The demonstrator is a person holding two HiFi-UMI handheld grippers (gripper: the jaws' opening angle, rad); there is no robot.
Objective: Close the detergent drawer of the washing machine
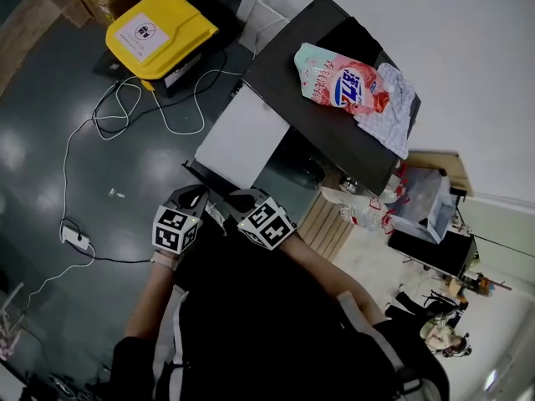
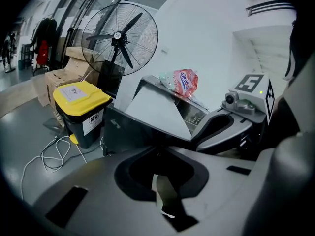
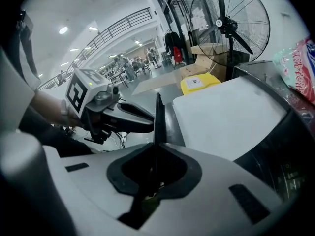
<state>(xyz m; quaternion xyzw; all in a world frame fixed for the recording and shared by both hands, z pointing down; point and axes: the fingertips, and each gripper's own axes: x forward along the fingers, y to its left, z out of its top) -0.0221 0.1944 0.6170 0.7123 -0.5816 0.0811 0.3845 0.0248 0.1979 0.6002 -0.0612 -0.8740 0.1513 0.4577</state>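
Nearest the person's chest, both claws sit side by side just short of the near edge of the washing machine (image 1: 280, 82), angled down at it. The right gripper (image 3: 158, 119) has its jaws drawn together into one thin dark blade with nothing visible between them. I judge that this makes a firm tip for pushing rather than grasping. The jaws of the left gripper (image 1: 194, 195) I cannot tell: its own view gives only a dark recess with a pale sliver in it.

Just past the tips, a white slab (image 1: 242, 136) juts from the near edge of the machine's top. I take this for the detergent drawer, standing out and not yet pushed home, though no handle or compartment shows.

Farther along the dark top, a pink detergent bag (image 1: 343, 82) lies flat, with a patterned cloth (image 1: 393, 111) touching it toward the right-hand corner. Both are parked clear of the slab's path.

Beyond, on the floor, a yellow-lidded bin (image 1: 159, 32) stands among loose white cables (image 1: 125, 115), and a pedestal fan (image 2: 120, 36) rises behind it.
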